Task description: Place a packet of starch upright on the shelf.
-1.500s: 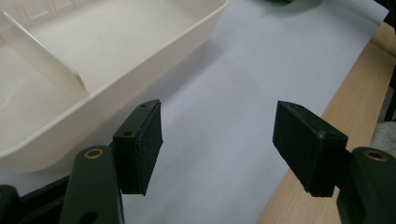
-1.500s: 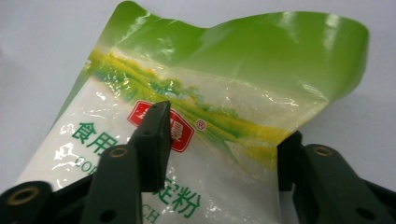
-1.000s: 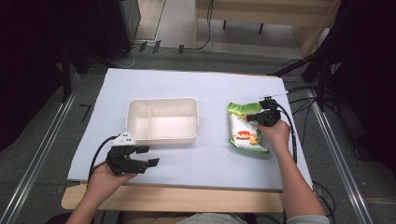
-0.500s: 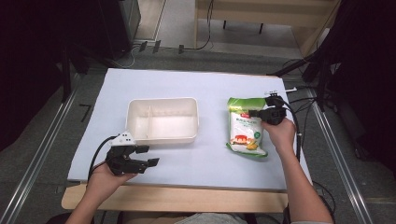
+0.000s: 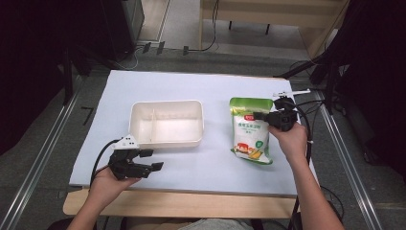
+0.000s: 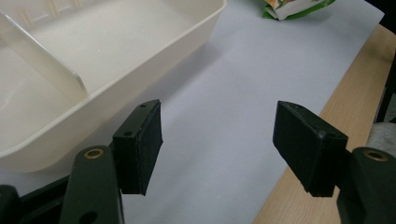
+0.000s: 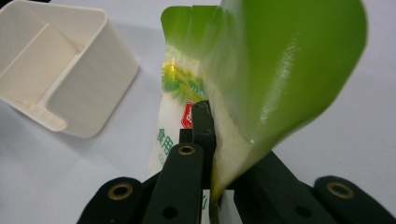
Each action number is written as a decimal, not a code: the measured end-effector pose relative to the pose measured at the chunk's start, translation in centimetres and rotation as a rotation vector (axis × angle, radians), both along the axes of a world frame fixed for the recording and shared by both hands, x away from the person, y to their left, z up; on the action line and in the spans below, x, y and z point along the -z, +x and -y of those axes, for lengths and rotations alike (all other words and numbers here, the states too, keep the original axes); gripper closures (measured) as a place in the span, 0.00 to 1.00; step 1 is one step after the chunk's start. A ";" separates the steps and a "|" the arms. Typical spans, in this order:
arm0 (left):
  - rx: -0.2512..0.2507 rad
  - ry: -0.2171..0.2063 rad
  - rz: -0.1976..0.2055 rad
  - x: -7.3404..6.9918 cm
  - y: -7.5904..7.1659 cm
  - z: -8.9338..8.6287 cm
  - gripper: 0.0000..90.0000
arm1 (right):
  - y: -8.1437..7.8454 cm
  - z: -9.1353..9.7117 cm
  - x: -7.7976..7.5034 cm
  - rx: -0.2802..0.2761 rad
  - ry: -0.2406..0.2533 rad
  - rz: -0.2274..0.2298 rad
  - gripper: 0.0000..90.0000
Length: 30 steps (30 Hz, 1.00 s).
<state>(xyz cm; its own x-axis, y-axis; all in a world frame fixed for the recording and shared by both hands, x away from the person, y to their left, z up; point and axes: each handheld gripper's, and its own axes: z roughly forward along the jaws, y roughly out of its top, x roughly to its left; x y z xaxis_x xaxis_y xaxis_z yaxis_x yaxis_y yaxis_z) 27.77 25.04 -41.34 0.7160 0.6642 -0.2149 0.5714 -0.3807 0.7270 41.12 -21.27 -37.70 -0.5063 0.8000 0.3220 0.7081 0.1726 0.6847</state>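
Firmly, my right gripper [image 5: 258, 115] clamps its jaws on the edge of a green and white plastic food bag [image 5: 249, 130], at the table's right side. My left gripper [image 5: 151, 159] rests near the front edge, jaws apart around nothing. Between them, farther back, sits a cream rectangular two-compartment plastic tray [image 5: 165, 142] on the pale blue table cover [image 5: 210, 91].

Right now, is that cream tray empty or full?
Empty: both compartments of the cream tray show bare floors; the green bag is outside it.
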 end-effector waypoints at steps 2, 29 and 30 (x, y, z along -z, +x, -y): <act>-0.002 0.003 -0.002 0.0 0.0 0.1 0.37 | -0.5 -0.1 -0.4 -0.014 0.008 0.006 1.00; 0.016 0.004 -0.002 0.0 0.2 0.4 0.37 | -5.1 -1.4 -6.1 -0.074 0.014 0.137 1.00; 0.017 0.001 -0.001 0.0 0.2 0.4 0.37 | -5.1 -1.5 -6.2 -0.077 0.014 0.140 1.00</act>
